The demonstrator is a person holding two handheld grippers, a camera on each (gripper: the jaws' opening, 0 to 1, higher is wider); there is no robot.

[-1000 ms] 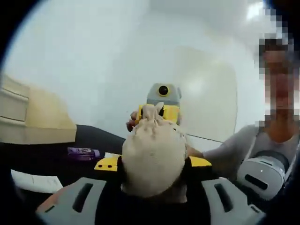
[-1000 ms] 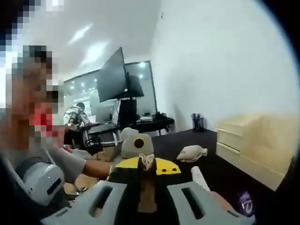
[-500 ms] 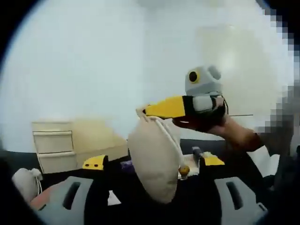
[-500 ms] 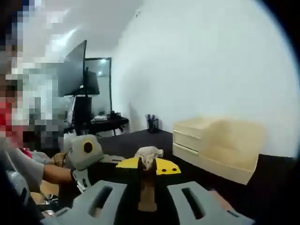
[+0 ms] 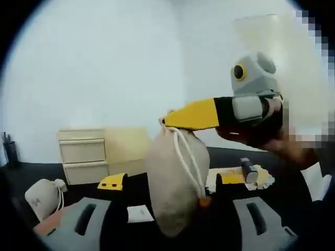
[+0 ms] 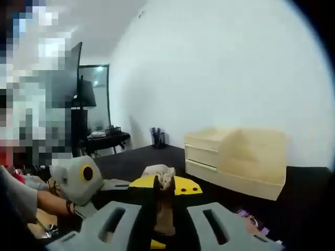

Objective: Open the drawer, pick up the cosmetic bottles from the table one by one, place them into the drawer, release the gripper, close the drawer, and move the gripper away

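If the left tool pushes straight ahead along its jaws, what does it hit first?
Probably the hanging cloth pouch, held at its neck by the right tool and dangling right between the left jaws. Depth is unclear; the wooden drawer unit sits farther back.

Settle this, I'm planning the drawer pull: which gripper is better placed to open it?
Left, probably. The right gripper is shut on the neck of a cloth pouch, so it is busy; the left gripper stands open, gripping nothing. The drawer unit is closed.

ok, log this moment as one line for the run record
right gripper: shut on neck of beige cloth drawstring pouch, lifted | left gripper: open | pale wooden drawer unit: closed
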